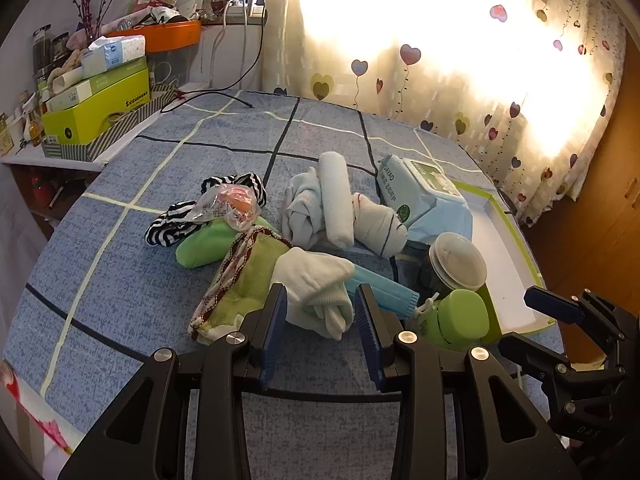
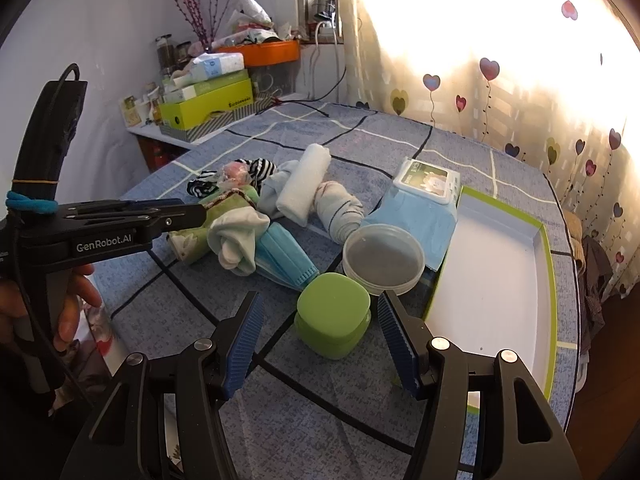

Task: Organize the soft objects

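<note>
A heap of soft things lies on the blue checked bed. A white sock [image 1: 316,288] [image 2: 238,236] is at its near edge, next to a green towel [image 1: 244,276], a blue face mask [image 1: 384,290] [image 2: 286,258], rolled white socks [image 1: 336,200] [image 2: 304,184] and a striped cloth [image 1: 180,224]. My left gripper [image 1: 320,312] is open, its jaws on either side of the white sock's near end. My right gripper [image 2: 318,328] is open, its jaws either side of a green lidded container [image 2: 332,316]. The right gripper also shows in the left wrist view [image 1: 532,320].
A white box lid with a green rim [image 2: 500,280] [image 1: 504,264] lies on the right. A wet-wipes pack [image 2: 420,196] [image 1: 424,196] and a round plastic-lidded jar [image 2: 382,258] [image 1: 456,260] sit beside it. A cluttered shelf with a green box [image 1: 96,108] is at the far left.
</note>
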### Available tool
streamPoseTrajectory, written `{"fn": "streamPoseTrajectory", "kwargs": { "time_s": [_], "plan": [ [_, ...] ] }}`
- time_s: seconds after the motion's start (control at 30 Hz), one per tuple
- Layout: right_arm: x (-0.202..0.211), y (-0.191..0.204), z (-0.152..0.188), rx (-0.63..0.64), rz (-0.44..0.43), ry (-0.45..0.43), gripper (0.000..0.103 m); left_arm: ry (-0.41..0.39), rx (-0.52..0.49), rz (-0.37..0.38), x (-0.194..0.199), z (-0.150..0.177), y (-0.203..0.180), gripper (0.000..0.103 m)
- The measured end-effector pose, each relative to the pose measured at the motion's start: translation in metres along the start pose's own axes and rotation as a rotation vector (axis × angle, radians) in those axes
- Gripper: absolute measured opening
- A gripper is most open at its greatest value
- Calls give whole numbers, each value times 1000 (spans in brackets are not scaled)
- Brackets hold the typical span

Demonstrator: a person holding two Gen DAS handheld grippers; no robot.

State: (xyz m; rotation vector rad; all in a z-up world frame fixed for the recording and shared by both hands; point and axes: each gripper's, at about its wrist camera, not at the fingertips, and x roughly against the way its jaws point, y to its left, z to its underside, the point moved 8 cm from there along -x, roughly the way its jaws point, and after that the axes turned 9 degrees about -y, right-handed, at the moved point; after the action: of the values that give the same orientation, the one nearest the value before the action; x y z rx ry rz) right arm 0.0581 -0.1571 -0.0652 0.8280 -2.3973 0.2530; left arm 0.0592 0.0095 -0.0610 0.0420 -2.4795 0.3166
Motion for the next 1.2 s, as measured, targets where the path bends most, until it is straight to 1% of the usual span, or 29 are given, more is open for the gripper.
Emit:
{"fn": "streamPoseTrajectory", "kwargs": {
  "time_s": [0.57,0.9,1.07,1.2],
  "plan": [
    [0,10,-4,19,-23,-7,59,-9,-6,5,4,0,-2,36],
    [-1,16,-5,32,-31,-4,59,2,-16,-8,1,4,1,36],
    [-3,20,-6,38,-36,-1,59,22,-6,3,-2,9,2,36],
    [-4,20,-6,38,-36,-1,59,28,-5,-12,-3,11,4,36]
  ]
}}
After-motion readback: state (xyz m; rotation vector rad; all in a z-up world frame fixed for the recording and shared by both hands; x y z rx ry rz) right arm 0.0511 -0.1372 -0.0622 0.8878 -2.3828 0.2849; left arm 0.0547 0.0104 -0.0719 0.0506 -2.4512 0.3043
